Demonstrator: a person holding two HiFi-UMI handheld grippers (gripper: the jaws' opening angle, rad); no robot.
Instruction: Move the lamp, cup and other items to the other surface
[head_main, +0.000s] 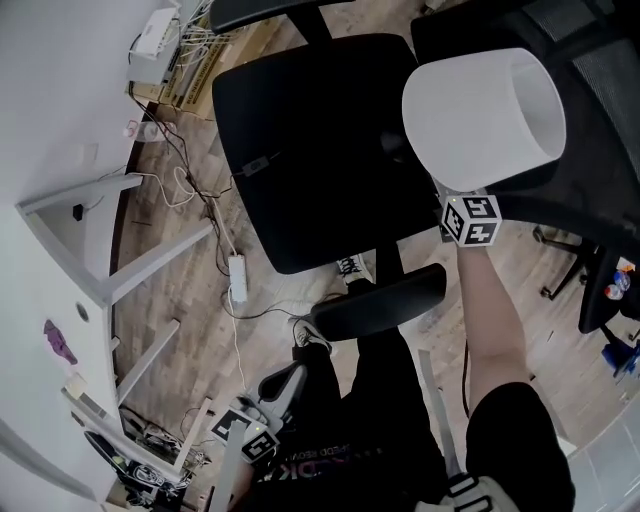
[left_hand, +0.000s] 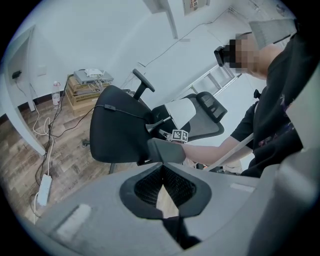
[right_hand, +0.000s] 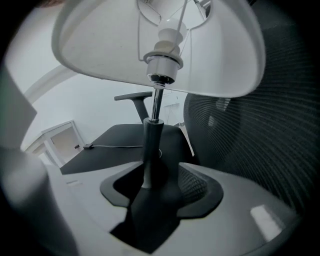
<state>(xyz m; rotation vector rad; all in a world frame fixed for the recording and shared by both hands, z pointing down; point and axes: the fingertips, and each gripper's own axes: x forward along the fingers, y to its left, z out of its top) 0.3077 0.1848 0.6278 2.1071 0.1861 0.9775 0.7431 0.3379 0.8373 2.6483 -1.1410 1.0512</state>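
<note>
step: lamp drop-off, my read. The lamp looks set down and the right tongs are loose around it.
black chair (head_main: 310, 150): landmark, centre of the head view. Seat bare apart from a thin cable lying on it.
mesh chair (head_main: 600, 90): just right of the black chair. Likely the receiving surface.
worktop (head_main: 40, 300): white, well left of the black chair, with a few small bits on it. Cup not in view anywhere.
lamp (head_main: 480, 105): white shade at the black chair's right edge, upright. Base is hidden; the left gripper view suggests it sits on the mesh chair's seat.
boxes (head_main: 195, 70): by the wall beyond the black chair, white device (head_main: 155, 35) on top. Insides not visible. No other containers seen.
right tongs (right_hand: 160, 177): jaws spread wide, lamp stem (right_hand: 152, 135) standing between them, right pad clear of it. No grip.
left tongs (left_hand: 161, 170): tips together, nothing in them, hanging low on the near side of the black chair.
next: back the right tongs straight off the stem without nudging it, since the top-heavy shade could tip. Then go to the worktop for the cup.
</note>
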